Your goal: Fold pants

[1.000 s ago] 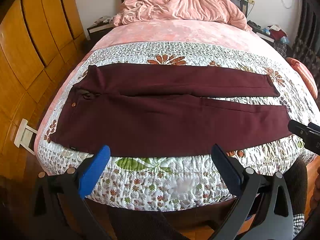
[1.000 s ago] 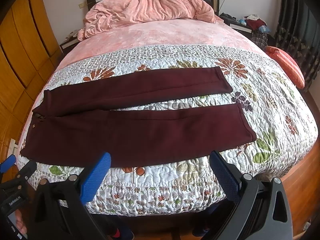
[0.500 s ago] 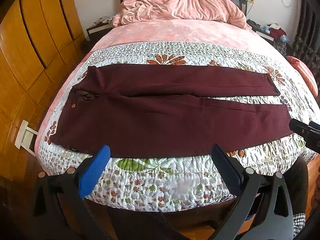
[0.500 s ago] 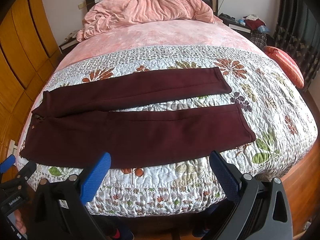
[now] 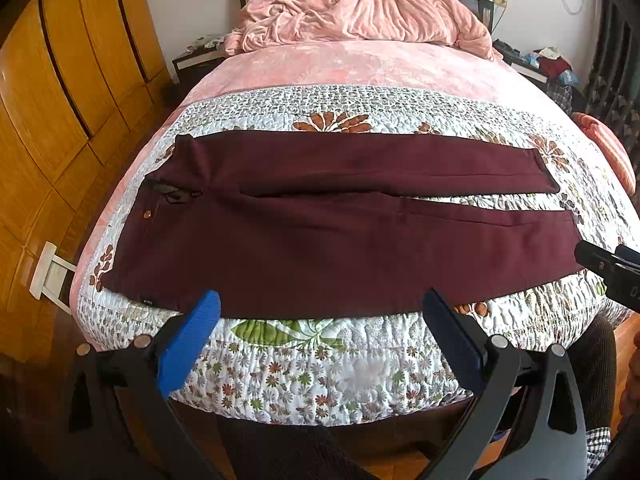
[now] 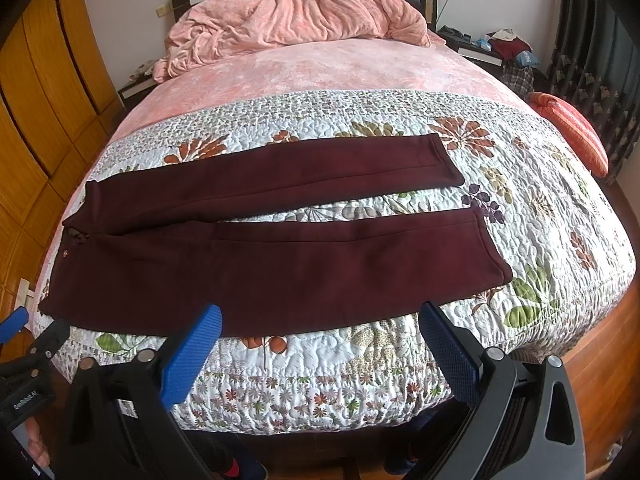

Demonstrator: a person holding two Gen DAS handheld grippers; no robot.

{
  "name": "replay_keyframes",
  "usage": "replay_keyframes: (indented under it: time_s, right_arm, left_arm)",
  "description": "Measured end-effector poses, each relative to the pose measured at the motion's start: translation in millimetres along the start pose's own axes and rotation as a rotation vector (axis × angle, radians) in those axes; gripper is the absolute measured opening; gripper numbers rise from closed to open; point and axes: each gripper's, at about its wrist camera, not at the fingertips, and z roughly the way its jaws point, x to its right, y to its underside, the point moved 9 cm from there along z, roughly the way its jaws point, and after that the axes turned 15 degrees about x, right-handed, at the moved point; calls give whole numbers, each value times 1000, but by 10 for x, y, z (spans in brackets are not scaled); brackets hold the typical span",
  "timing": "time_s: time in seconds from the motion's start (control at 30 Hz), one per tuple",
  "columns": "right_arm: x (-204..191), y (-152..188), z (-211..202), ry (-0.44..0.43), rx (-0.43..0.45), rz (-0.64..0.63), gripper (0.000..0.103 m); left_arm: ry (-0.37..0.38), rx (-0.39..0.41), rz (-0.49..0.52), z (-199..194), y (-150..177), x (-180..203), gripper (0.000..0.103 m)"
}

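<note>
Over the last second nothing has really shifted, so I judge folding has not begun. My left gripper [image 5: 320, 316] and right gripper [image 6: 320, 320] both hang wide open and empty. The flat, matte maroon fabric pants [image 6: 256, 256] lie spread at twelve o'clock, legs parted, on the puckered floral quilt [image 6: 400, 360].
</note>
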Motion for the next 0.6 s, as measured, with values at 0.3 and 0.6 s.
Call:
replay_keyframes:
  time_s: [0.3,0.6]
  right_arm:
    - [2,-14,15,3,5,-1,99]
    - [-4,-11,48,5,4,-10,99]
  left_arm:
    - [-2,11,4,-20,-56,14,100]
    - [-2,14,7,-31,-68,20,100]
